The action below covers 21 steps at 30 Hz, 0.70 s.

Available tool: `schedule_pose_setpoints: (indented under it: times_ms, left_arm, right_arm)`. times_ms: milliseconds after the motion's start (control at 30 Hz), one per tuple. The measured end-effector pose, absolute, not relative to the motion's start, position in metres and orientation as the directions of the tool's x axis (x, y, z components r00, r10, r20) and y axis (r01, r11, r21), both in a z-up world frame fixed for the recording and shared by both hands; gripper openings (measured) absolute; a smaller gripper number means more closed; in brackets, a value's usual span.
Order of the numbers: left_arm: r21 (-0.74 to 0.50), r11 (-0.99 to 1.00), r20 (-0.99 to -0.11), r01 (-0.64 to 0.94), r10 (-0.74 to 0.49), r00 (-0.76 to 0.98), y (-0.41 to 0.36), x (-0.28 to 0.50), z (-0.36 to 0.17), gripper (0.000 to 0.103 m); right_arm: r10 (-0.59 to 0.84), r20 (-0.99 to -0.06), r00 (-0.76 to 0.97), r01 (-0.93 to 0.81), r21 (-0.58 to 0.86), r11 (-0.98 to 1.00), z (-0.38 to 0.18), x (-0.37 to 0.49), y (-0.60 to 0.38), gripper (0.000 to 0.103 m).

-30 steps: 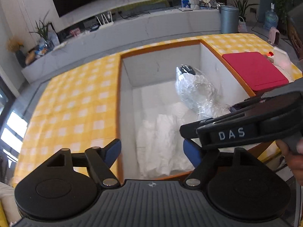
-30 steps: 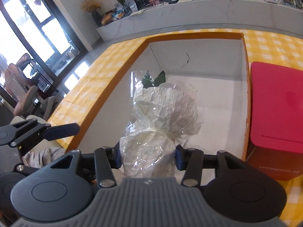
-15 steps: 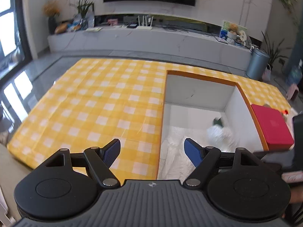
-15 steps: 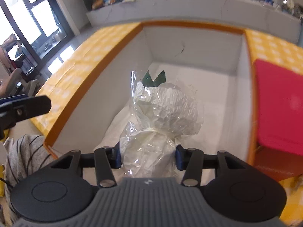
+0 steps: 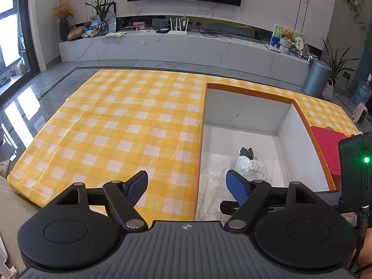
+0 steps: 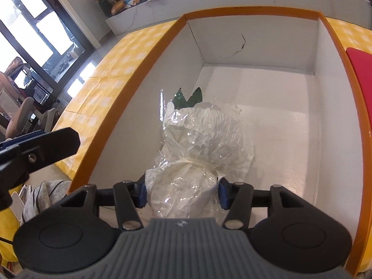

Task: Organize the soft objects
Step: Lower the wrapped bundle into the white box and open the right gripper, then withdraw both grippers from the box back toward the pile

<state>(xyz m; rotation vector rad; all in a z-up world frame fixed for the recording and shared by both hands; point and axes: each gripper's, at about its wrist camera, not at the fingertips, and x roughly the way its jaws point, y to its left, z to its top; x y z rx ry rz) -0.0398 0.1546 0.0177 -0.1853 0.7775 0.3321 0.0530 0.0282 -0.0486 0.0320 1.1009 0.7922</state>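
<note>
The cellophane-wrapped bundle [image 6: 197,153], white paper inside clear film with dark green leaves at its far tip, lies inside the white box [image 6: 255,44] with the orange rim, its near end between the blue pads of the right gripper [image 6: 181,190]. The jaws of that gripper are opening; the film still reaches both pads, but whether they press on it cannot be told. The bundle's far end points toward the back wall of the box, and its nearest part is cut off behind the gripper body.

In the left wrist view the same bundle [image 5: 250,166] shows small on the box floor, just beyond the right finger of the left gripper [image 5: 187,187]. The left gripper is wide open and holds nothing; it hangs over the yellow checked tabletop [image 5: 116,125] beside the box's left wall. Crumpled white paper [image 5: 214,186] lines the near floor of the box, partly hidden by the fingers. A red lid [image 5: 330,144] lies to the right of the box, cut off by the black body of the other gripper. A grey striped cloth [image 6: 46,197] shows low at the left in the right wrist view, mostly hidden.
</note>
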Motion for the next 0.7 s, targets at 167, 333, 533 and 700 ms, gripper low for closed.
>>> schedule_pose_setpoints:
  times_ms: [167,333,533,700]
  left_arm:
    - [-0.035,0.927,-0.706,-0.373,0.241,0.666,0.157,-0.042,0.019,0.09]
    - [-0.035,0.924,-0.706,-0.381,0.247,0.664,0.158,-0.043,0.02,0.09]
    - [-0.02,0.924,-0.689,-0.381,0.263,0.675,0.156,-0.046,0.024,0.09]
    - [0.012,0.93,-0.671,-0.366,0.279,0.687,0.15,-0.048,0.027,0.09]
  right_arm:
    - [0.608,-0.763,0.22,-0.612,0.377,0.695,-0.04,0.046,0.024,0.097]
    - [0.623,-0.747,0.234,-0.623,0.377,0.686,-0.033,0.043,0.02,0.1]
    - [0.636,-0.714,0.294,-0.625,0.36,0.693,-0.024,0.039,0.015,0.1]
    - [0.658,-0.662,0.358,-0.635,0.344,0.692,-0.013,0.034,0.008,0.1]
